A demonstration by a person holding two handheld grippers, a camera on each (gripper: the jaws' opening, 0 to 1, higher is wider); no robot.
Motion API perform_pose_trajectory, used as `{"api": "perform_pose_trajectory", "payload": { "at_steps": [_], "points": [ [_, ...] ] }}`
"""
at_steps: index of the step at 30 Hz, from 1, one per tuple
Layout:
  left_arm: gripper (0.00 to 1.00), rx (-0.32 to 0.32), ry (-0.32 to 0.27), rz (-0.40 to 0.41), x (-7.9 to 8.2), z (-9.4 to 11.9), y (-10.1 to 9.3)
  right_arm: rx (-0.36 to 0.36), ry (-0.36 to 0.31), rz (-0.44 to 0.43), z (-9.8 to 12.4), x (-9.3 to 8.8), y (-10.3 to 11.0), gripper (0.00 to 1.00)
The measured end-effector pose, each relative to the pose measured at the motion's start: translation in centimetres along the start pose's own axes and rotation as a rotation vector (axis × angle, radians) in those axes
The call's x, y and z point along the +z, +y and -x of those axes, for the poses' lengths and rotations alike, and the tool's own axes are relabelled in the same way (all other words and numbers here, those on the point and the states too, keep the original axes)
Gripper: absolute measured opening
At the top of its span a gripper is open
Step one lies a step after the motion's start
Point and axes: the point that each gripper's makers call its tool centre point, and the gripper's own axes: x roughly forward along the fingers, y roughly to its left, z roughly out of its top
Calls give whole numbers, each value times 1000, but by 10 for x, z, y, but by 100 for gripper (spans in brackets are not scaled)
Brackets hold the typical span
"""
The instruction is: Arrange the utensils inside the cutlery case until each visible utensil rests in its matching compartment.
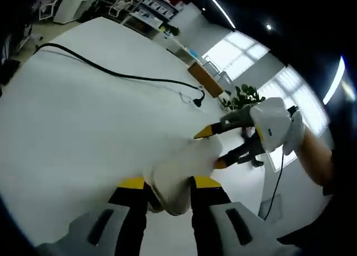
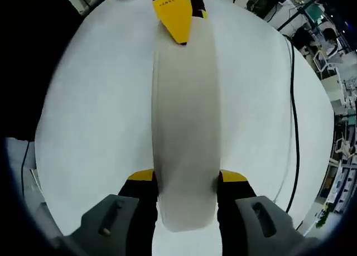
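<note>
A long cream cutlery case [image 2: 187, 116] is closed, so any utensils inside are hidden. It hangs lengthwise above the white table [image 2: 95, 100]. My right gripper [image 2: 187, 177] is shut on its near end, one yellow-tipped jaw on each side. At the far end, the yellow tip of my left gripper [image 2: 175, 13] clamps it. In the left gripper view the case [image 1: 181, 175] sits between the jaws of my left gripper [image 1: 170, 183]. My right gripper [image 1: 212, 150] comes in from the right and pinches the other end, held by a gloved hand [image 1: 279, 128].
A black cable [image 1: 111, 72] trails across the table [image 1: 83, 116] to a plug, and the cable [image 2: 293, 128] also runs along the table's right side. A potted plant [image 1: 245, 94], desks and chairs stand beyond the far edge.
</note>
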Motion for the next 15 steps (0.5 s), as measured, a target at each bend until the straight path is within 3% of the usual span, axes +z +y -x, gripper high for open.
{"api": "perform_pose_trajectory", "payload": {
  "at_steps": [5,8,11,15],
  "points": [
    [31,33,17,-70,1,1,1,24,19,-7,-9,-2,3,40],
    [41,43,9,-163,3,7,-3,16,10,-14,-8,-1,1,40],
    [47,96,35,-270,0,11,8,31,35,2,-13,-5,6,40],
    [48,92,51,-256,-7,13,9,34,23,-17,-12,-2,5,40]
  ]
}}
